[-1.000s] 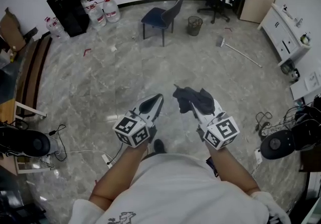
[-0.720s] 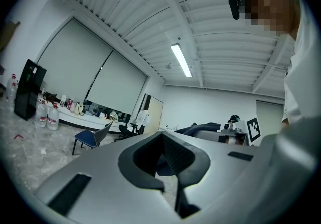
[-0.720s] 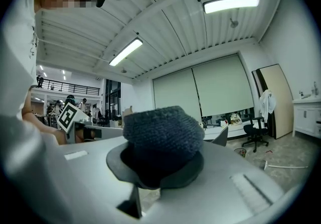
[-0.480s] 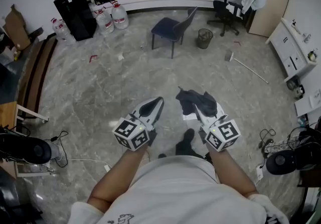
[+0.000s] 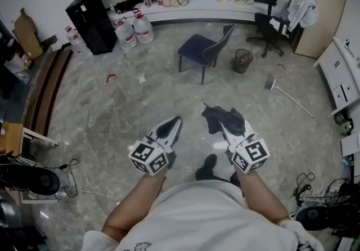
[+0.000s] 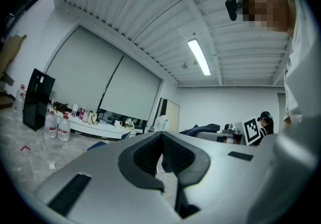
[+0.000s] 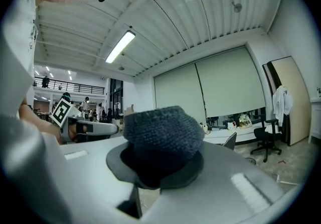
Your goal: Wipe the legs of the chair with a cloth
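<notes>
The chair [image 5: 203,49] has a dark blue seat and thin dark legs. It stands on the marble floor, well ahead of both grippers. In the head view my right gripper [image 5: 224,123] is shut on a dark crumpled cloth [image 5: 221,116], held level and pointing toward the chair. In the right gripper view the cloth [image 7: 163,135] bulges over the jaws, and the chair's back [image 7: 230,140] shows behind it. Beside it, my left gripper [image 5: 173,124] is shut with nothing in it. Its jaws meet at the tip in the left gripper view [image 6: 161,136].
A black cabinet [image 5: 90,21] and water bottles [image 5: 135,31] stand at the back left. A waste bin [image 5: 243,59] and an office chair [image 5: 269,29] are right of the chair. A broom [image 5: 289,95] lies on the floor. A bench [image 5: 48,88] runs along the left, with cables [image 5: 67,166] near it.
Both grippers have moved forward across the floor toward the chair, which now looks nearer. The cloth stays in the right gripper. A shoe has come into view below.
</notes>
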A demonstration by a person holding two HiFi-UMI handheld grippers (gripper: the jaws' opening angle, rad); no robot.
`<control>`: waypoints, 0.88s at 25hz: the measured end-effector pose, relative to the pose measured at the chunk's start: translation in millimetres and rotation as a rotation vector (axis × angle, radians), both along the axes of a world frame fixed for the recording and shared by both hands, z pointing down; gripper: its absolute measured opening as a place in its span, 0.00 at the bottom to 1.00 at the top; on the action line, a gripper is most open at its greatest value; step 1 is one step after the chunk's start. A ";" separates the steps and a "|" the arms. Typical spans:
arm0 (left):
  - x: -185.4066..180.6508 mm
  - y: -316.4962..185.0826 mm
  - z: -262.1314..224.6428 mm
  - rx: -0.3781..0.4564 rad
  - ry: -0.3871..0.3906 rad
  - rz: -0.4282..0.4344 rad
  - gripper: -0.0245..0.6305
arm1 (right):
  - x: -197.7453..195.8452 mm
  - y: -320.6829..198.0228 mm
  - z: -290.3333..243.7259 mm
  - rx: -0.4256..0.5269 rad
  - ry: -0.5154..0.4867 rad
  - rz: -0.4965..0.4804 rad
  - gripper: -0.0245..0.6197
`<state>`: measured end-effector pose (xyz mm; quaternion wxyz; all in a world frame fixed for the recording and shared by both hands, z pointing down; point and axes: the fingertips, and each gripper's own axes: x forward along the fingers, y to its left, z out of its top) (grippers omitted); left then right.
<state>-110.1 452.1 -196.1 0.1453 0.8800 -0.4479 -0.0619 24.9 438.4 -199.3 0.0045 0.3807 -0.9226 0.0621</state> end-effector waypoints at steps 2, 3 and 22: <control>14.2 -46.5 -2.9 0.006 -0.010 -0.005 0.05 | 12.6 -45.2 0.1 -0.003 0.004 -0.012 0.10; 21.7 -69.1 -4.6 0.010 -0.016 -0.005 0.05 | 19.2 -66.5 -1.1 -0.002 0.004 -0.020 0.10; 41.3 -380.8 22.2 0.011 -0.005 0.043 0.05 | 26.8 -344.6 25.1 -0.006 0.058 -0.075 0.10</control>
